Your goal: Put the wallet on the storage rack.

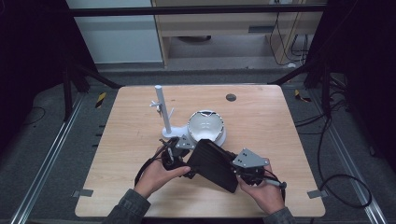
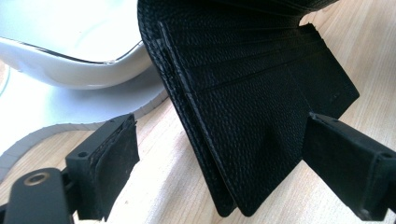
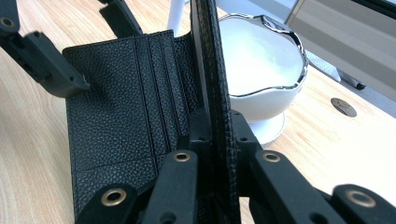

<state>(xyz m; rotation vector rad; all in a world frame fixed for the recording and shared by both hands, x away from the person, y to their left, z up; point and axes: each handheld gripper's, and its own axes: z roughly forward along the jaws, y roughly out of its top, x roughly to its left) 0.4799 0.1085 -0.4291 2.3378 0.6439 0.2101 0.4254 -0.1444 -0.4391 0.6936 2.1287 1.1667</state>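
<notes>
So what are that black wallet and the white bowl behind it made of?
The wallet looks like leather or an imitation: matt black, with a pebbled grain, stitched edges and card slots. Which of the two, the look leaves open. The bowl appears to be glazed ceramic or glossy plastic: smooth, shiny white, with a wavy rim edged in a dark or silvery line.

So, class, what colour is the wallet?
Black, with a grained leather texture; the wallet shows best in the left gripper view.
</notes>
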